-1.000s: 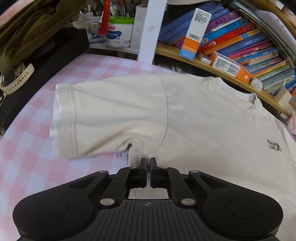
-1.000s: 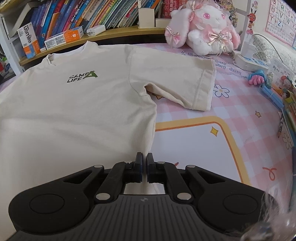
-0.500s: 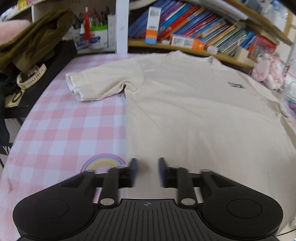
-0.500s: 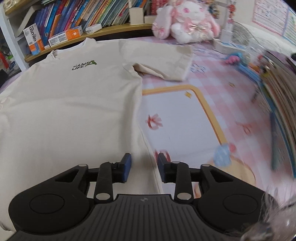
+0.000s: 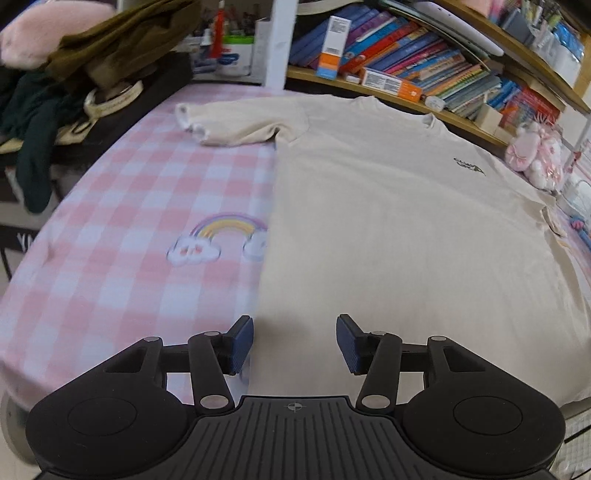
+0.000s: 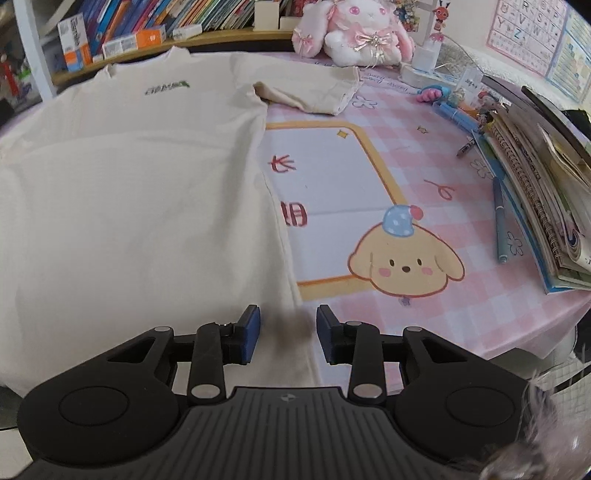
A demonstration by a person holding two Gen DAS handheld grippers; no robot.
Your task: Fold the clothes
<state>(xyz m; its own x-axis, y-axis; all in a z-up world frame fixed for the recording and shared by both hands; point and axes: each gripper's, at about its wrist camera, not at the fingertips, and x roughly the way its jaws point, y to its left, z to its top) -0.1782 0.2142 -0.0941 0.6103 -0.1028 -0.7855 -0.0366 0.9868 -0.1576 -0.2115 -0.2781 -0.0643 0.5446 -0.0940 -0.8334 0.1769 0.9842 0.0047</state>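
Cream T-shirt (image 5: 388, 221) spread flat, front up, on the pink checked surface (image 5: 110, 229), collar toward the bookshelf (image 5: 424, 74). Left claw (image 5: 294, 343) released, jaws just opened further, poised over the shirt's left side edge near the hem. Right claw (image 6: 288, 334) released too, jaws apart above the right side edge, gripping nothing. Plush rabbit (image 6: 354, 33) beyond the right sleeve.

Pink checked tablecloth (image 5: 122, 192); wooden bookshelf (image 5: 461, 125) behind; alphabet poster (image 6: 524, 29) on wall.
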